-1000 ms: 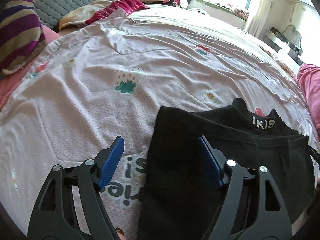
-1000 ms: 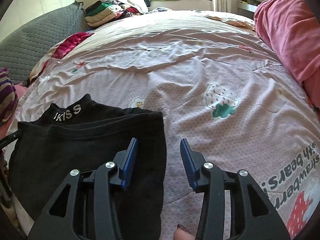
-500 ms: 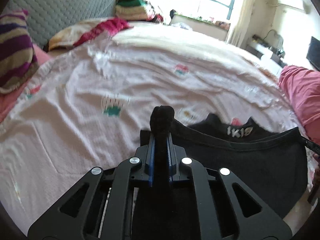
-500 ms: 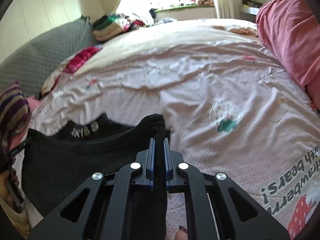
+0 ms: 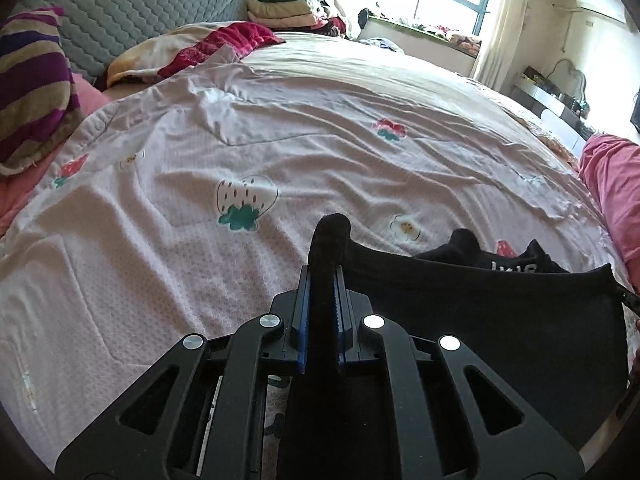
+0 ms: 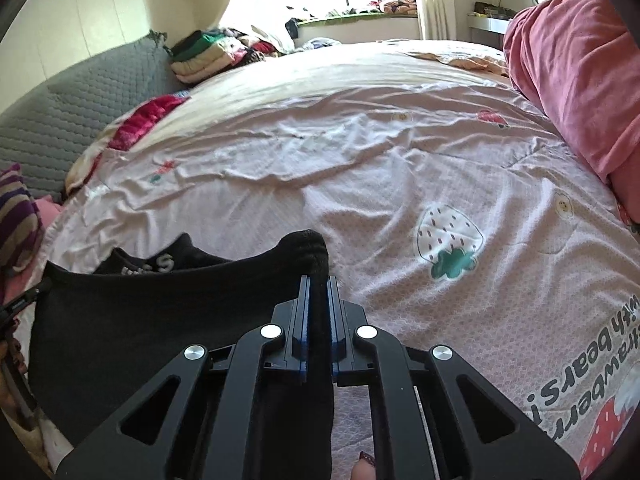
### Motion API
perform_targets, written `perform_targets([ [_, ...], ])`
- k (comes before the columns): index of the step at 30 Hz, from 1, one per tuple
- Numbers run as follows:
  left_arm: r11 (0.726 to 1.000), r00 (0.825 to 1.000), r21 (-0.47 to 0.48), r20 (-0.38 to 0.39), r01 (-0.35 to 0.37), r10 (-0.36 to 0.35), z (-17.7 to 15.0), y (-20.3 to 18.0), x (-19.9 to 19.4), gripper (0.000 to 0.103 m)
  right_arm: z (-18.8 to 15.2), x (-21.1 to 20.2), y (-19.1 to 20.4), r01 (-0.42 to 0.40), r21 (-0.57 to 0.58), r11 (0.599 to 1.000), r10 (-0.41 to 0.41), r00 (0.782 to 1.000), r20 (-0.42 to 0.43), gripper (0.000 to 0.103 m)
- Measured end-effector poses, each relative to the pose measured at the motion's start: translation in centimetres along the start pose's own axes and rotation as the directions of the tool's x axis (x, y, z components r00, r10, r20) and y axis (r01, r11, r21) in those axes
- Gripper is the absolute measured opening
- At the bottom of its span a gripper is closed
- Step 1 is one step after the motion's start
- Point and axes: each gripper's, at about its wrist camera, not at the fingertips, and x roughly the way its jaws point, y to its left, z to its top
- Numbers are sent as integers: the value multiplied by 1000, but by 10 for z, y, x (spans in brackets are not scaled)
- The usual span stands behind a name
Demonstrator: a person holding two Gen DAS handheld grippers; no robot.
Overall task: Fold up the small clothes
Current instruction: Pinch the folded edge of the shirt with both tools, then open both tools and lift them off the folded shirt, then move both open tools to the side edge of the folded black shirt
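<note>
- Garment: black garment [image 5: 480,312] on the bed [image 5: 280,152], near edge raised off the strawberry quilt, lettered band lying further up.
- Left hand-held gripper [image 5: 320,280] pinching one corner, jaws pressed together on cloth.
- Right hand-held gripper [image 6: 316,292] pinching the opposite corner likewise.
- Advice: lift both corners level, keep the edge taut, carry toward the lettered band, align edges before release.
</note>
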Motion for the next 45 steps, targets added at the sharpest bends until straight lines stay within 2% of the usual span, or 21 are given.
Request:
perform_targets([
  [7, 1000, 1000, 3, -16, 5, -5, -2, 0, 2, 4, -9, 12, -2, 30, 1, 1000, -30, 999, -43, 7],
  [14, 1000, 999, 18, -32, -10, 10, -4, -3, 5, 5, -12, 12, -1, 72, -15, 997, -73, 996, -48, 8],
  [16, 999, 999, 25, -28, -23, 23, -5, -5, 3, 8, -13, 11, -3, 89, -15, 996, -89, 995, -48, 17],
  [23, 998, 998, 37, -39, -50, 51, -10, -5, -1, 15, -12, -3, -6, 107, -10, 994, -107, 994, -25, 30],
  [25, 998, 997, 36, -41, -57, 58, -11, -4, -5, 26, -11, -11, -3, 131, -32, 991, -131, 991, -3, 37],
  [27, 998, 997, 32, -44, -59, 60, -13, -1, -12, 31, -12, -19, -2, 139, -41, 989, -139, 990, 16, 43],
  [32, 997, 997, 33, -23, -67, 68, -21, 3, -37, 43, -17, -37, 11, 119, -71, 990, -116, 992, 47, 46],
  [35, 998, 998, 34, -24, -61, 61, -29, 6, -51, 53, -22, -50, 30, 84, -120, 989, -76, 995, 64, 55],
  [40, 997, 998, 36, -14, -64, 65, -43, 8, -74, 72, -35, -74, 66, 11, -190, 982, 5, 996, 88, 81],
  [43, 998, 998, 36, -13, -60, 60, -50, 10, -86, 81, -41, -86, 84, -40, -202, 979, 60, 994, 94, 91],
  [45, 998, 998, 32, -10, -56, 57, -55, 12, -94, 82, -46, -94, 95, -65, -212, 975, 88, 991, 98, 94],
])
